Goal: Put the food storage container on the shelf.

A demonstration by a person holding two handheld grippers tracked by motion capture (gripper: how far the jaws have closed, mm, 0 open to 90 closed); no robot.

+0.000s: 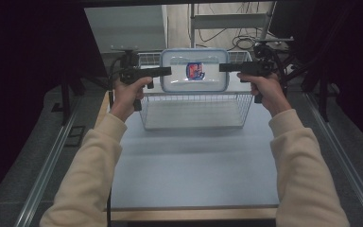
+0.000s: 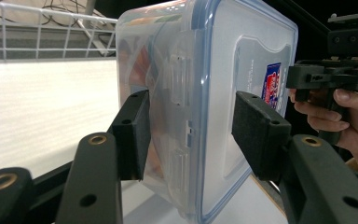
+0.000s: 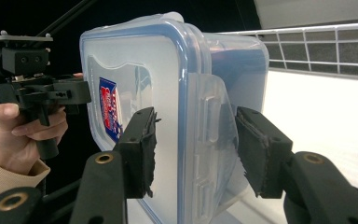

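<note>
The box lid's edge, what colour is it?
Blue, running round the clear lid of the plastic box; the right gripper view shows it best.

Clear plastic food container [image 1: 194, 71] with a blue-rimmed snap lid and a red-blue sticker, lid shut, tipped toward the camera, held up over the wire basket [image 1: 194, 111] at the counter's far edge.

tabletop [image 1: 194, 165]: pale grey-blue sheet before me, with a wooden strip along the near edge.
wire basket [image 1: 194, 111]: white, open-topped, the one thing resting on my tabletop, at its far end.
near half: bare surface between the basket and my sleeves.
</note>
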